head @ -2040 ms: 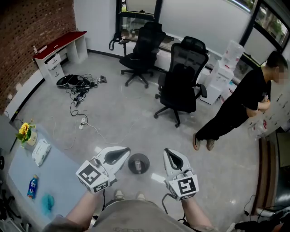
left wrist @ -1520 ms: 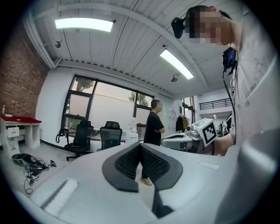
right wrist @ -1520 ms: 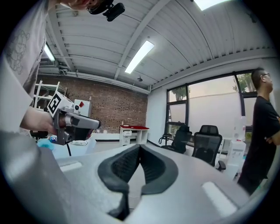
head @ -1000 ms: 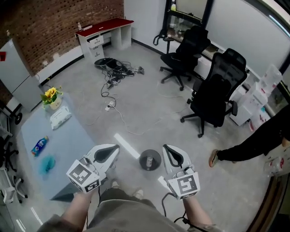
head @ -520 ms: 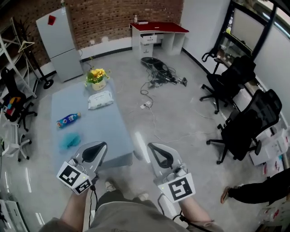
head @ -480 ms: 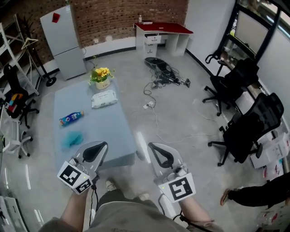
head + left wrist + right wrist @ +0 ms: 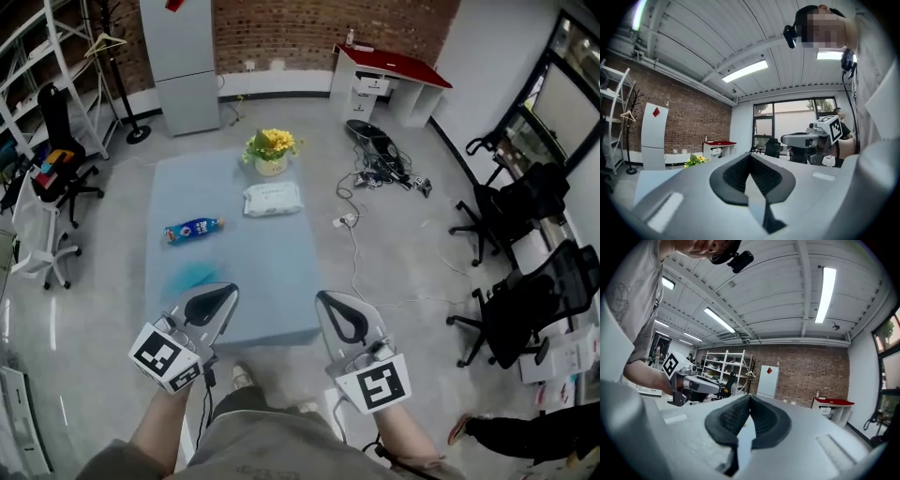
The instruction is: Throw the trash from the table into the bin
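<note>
"Is the trash in the bin yet?"

"No. The bottle (image 7: 192,228) and a blue crumpled thing (image 7: 187,277) lie on the table (image 7: 272,272), near the wipes pack (image 7: 272,198) and flowers (image 7: 270,147). I see no bin."

"And the hands?"

"The left gripper (image 7: 217,300) and right gripper (image 7: 337,314) are held level, side by side, at the table's near end. Both are closed and hold nothing."

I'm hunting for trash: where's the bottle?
Head view: the bottle lies on the blue table, left of the wipes pack, just beyond the teal wad.
</note>
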